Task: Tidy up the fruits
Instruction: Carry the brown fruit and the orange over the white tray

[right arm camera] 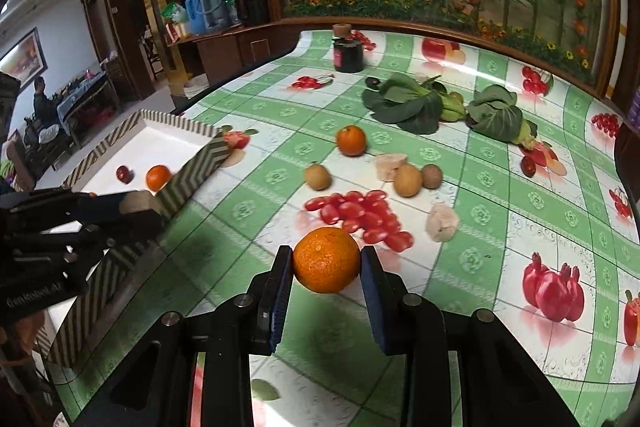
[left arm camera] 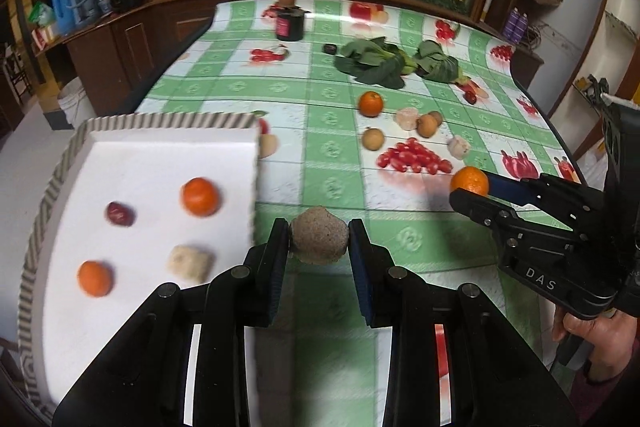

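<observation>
My left gripper [left arm camera: 319, 241] is shut on a rough beige-brown lump [left arm camera: 319, 239], held above the table just right of the white tray [left arm camera: 152, 163]. The tray holds two oranges [left arm camera: 200, 197], a dark red date [left arm camera: 119, 214] and a pale chunk [left arm camera: 191, 263]. My right gripper [right arm camera: 326, 261] is shut on an orange [right arm camera: 327, 259], above the table near the printed tomatoes; it also shows in the left wrist view [left arm camera: 469, 183]. On the table lie another orange [right arm camera: 351, 140], brown round fruits [right arm camera: 407, 179] and pale chunks [right arm camera: 442, 223].
Leafy greens [right arm camera: 404, 105] lie at the back of the green checked tablecloth [right arm camera: 480, 187]. A dark jar [right arm camera: 348, 53] with a cork top stands at the far edge. A red date [right arm camera: 528, 166] lies at the right. A wooden cabinet runs behind the table.
</observation>
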The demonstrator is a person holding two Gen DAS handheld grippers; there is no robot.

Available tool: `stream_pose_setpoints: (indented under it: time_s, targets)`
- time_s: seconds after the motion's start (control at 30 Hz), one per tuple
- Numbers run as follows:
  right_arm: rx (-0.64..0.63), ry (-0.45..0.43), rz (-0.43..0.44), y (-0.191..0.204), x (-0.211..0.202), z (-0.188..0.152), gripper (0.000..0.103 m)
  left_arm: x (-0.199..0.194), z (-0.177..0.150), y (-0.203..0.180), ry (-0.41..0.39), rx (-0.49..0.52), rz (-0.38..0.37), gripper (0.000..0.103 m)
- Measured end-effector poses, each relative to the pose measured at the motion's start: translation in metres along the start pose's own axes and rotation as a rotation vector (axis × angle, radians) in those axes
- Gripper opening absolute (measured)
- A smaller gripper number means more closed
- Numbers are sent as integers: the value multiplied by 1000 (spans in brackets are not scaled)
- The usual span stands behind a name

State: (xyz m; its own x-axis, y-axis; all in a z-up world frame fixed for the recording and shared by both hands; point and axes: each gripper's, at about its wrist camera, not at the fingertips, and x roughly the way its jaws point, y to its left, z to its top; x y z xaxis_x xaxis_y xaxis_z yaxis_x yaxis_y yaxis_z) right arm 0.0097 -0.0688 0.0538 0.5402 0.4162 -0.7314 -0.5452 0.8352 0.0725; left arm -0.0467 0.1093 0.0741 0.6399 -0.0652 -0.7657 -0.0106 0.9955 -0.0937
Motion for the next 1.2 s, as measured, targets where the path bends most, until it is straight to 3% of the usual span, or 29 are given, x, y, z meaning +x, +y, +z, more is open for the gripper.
stream_pose_setpoints:
  time_s: [0.67, 1.2]
  targets:
    - [-140, -15, 53, 86, -6, 11, 33, -38, -43, 85, -13, -99, 97, 30]
    - [-188, 20, 296, 166, 15, 22, 33, -38, -67, 137, 36, -169, 138, 30]
